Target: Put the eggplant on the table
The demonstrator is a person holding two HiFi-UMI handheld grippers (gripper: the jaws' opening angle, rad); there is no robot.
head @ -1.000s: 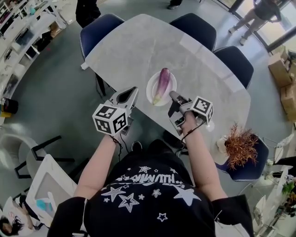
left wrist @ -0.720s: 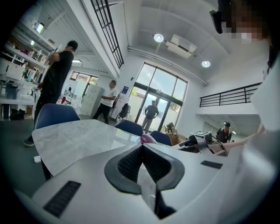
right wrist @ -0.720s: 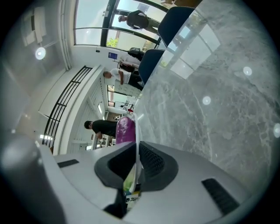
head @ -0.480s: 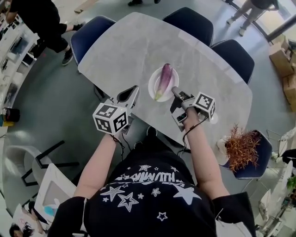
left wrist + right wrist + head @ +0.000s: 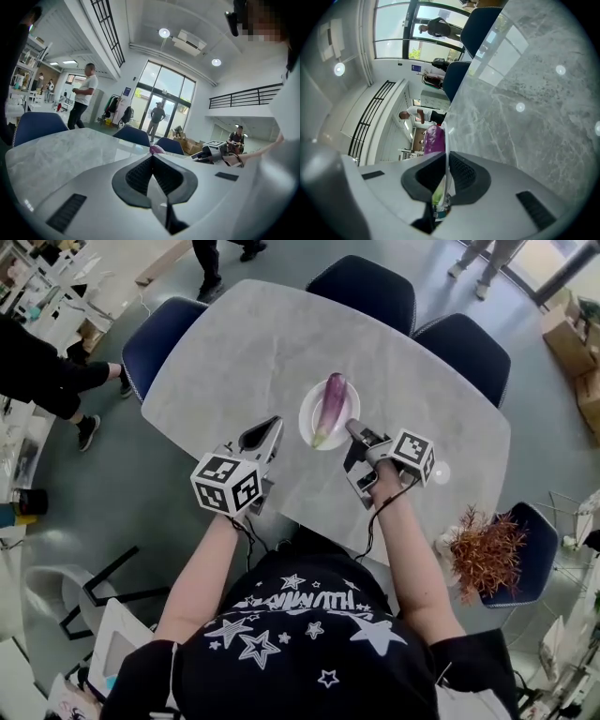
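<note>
the person is holding a gripper in each hand over the near edge of the table point(image 5: 234, 343). the eggplant point(image 5: 330, 401) is lying on a white plate point(image 5: 305, 416), and the plate is sitting on the grey table, close to the near edge. the eggplant is purple, and its pale green end is pointing toward the person. the right gripper point(image 5: 350, 426) is pinching the near rim of the plate. in the right gripper view the two jaws are squeezing the thin white rim, and the eggplant is showing just past them. the jaws are not touching the eggplant. the left gripper point(image 5: 273, 422) is hanging to the left of the plate, near it but not touching it. in the left gripper view its jaws are pressed together with nothing between them, and the tip of the eggplant is peeking over them. three blue chairs point(image 5: 367, 289) are standing around the far side of the table. a bushy red-brown plant point(image 5: 486, 554) is sitting on another blue chair to the person's right. a few people are standing on the floor past the table.
</note>
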